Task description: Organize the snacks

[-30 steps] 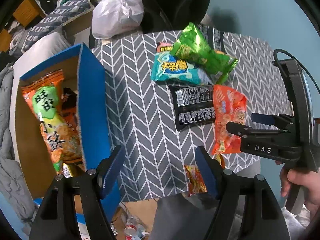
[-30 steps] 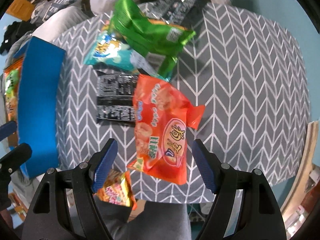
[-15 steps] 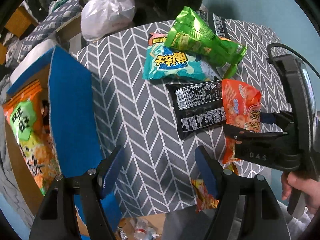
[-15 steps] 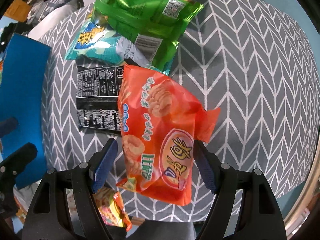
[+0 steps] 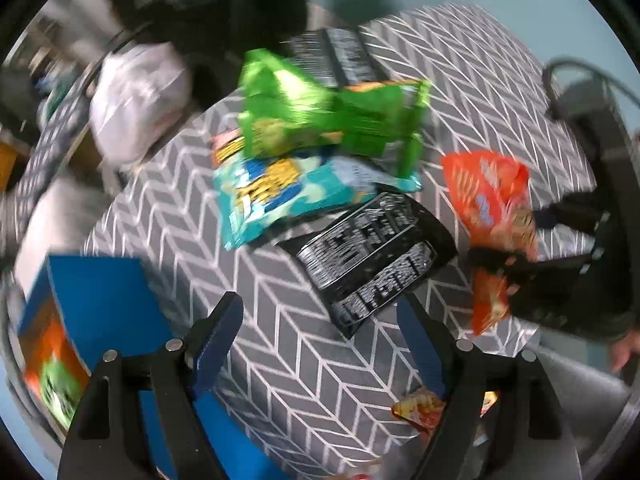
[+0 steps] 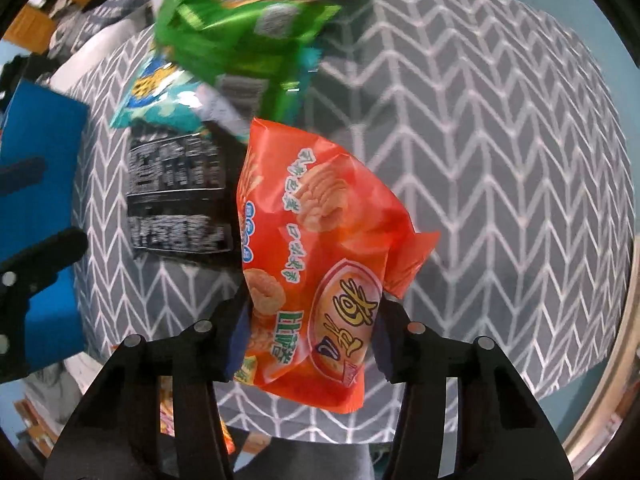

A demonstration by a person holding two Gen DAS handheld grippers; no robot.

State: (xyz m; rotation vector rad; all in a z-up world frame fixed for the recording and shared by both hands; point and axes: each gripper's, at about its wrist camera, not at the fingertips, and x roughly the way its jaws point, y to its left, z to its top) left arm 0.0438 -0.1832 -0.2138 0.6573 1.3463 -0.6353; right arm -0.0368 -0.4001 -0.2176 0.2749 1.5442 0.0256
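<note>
On the near right of the table: the right gripper (image 6: pixel 306 344) has its two fingers pressed on the low end of the orange snack bag (image 6: pixel 316 256).
Orange bag: it is pinched at its near end, and the rest pokes out toward the far side, over the gray zigzag table (image 6: pixel 500 152).
Left gripper (image 5: pixel 320 338): wide open, holding nothing, above the near part of the table.
Blue box (image 5: pixel 100 296): near left, with some snacks already inside.
Still on the table: the black bag (image 5: pixel 376 256), the teal bag (image 5: pixel 280 196) and the green bag (image 5: pixel 320 120).
What could go wrong: the bag is puffy and slick, so I think it may slip out or swing. It could also bump the black bag just beside it.
Left view only: the inside of the box, and a small packet (image 5: pixel 420 406) at the near table edge.
Right view only: the fingers squeezing the bag.
</note>
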